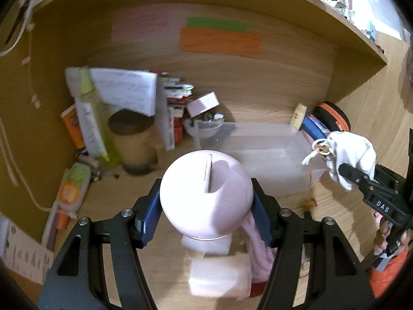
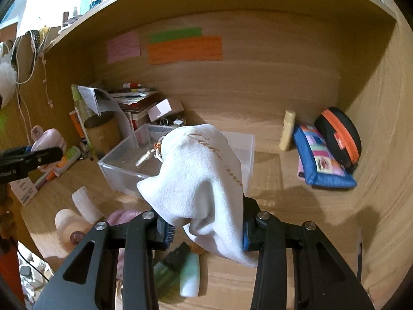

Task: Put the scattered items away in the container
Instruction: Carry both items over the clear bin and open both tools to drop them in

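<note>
Both hands are loaded. My left gripper point(image 1: 206, 206) clamps a pink ball point(image 1: 206, 193) by its round sides, blue pads pressed to the curve. My right gripper point(image 2: 205, 228) pinches a white pouch point(image 2: 204, 178) by its bottom end, so the neck and cord hang forward, toward the bin.

Risks, nearest first. The ball is smooth and round, held on two small patches; I judge a tilt or jolt could squirt it out onto the clutter below, the white tubs point(image 1: 219, 279) and a pink cloth point(image 1: 260, 253) on the desk. The pouch is limp; its cord point(image 2: 148, 157) could snag the bin's rim, or the cloth could slide through the pads if I swing it.

Further on, the clear bin point(image 2: 121, 173) sits mid-desk, open on top and, as far as I can tell, still bare inside. The pouch hangs just before its near edge, so a short reach puts it over the opening. The ball is back from the bin's left part.

Room looks fair above the bin. Left of it stand a brown cup point(image 1: 136, 142) and stacked books point(image 2: 136, 100), close to its wall. Right, a blue purse point(image 2: 322, 165) and black case point(image 2: 340, 137) lie well apart. If both hands go in together, they could collide; one at a time seems safer.
</note>
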Demonstrator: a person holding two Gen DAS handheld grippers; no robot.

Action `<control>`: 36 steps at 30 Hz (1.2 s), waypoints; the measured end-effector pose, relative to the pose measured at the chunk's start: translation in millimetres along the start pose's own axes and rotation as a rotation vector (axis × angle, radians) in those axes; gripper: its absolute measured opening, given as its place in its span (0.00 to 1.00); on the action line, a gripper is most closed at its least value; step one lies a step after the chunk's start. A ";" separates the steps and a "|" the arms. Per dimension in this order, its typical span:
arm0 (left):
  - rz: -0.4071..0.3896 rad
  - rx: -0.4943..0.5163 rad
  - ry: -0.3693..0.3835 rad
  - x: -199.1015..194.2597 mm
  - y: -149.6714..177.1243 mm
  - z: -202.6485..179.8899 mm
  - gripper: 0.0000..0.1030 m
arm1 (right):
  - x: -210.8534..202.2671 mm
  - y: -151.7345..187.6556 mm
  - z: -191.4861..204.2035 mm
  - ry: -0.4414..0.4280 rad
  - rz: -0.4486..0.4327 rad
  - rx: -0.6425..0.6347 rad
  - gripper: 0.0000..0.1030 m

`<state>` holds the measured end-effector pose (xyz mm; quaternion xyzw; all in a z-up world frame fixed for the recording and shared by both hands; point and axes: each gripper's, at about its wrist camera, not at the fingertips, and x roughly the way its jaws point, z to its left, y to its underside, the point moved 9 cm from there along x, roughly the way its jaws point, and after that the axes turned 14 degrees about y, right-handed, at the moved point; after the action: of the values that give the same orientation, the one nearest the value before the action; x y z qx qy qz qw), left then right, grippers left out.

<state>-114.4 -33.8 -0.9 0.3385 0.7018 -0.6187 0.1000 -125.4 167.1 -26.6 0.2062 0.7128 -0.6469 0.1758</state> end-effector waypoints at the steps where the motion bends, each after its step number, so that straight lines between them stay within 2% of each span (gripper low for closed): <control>1: 0.002 0.005 0.002 2.4 -2.3 -1.8 0.61 | 1.4 -3.2 1.7 0.002 -0.006 -0.010 0.33; 6: 0.045 0.016 0.017 26.5 -13.8 -6.8 0.61 | 11.1 -14.3 13.3 0.012 -0.024 -0.060 0.33; 16: 0.131 0.022 0.051 70.9 -20.1 -4.2 0.61 | 45.6 -19.0 34.3 0.019 0.009 -0.145 0.33; 20: 0.143 -0.007 0.085 65.8 -20.2 -1.7 0.61 | 53.7 -15.5 35.9 -0.002 0.031 -0.137 0.33; 25: 0.091 0.019 0.067 41.5 -37.6 -8.3 0.61 | 54.6 -14.0 36.7 -0.007 0.036 -0.132 0.33; 28: 0.088 0.023 0.064 36.2 -43.9 -13.8 0.61 | 48.6 -14.5 40.1 -0.027 0.028 -0.124 0.33; 32: 0.102 0.028 0.043 47.2 -52.5 -19.4 0.61 | 47.9 -15.5 41.2 -0.023 0.025 -0.125 0.33; 34: 0.138 0.031 0.020 62.1 -51.4 -18.3 0.61 | 51.4 -14.1 39.4 -0.017 0.035 -0.128 0.33; 36: 0.169 0.030 0.038 75.8 -48.8 -20.9 0.61 | 55.7 -12.8 36.3 -0.007 0.043 -0.126 0.33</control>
<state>-194.7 12.2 0.2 0.4098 0.6630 -0.6122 0.1335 -180.2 133.7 -48.2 0.2078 0.7469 -0.5976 0.2046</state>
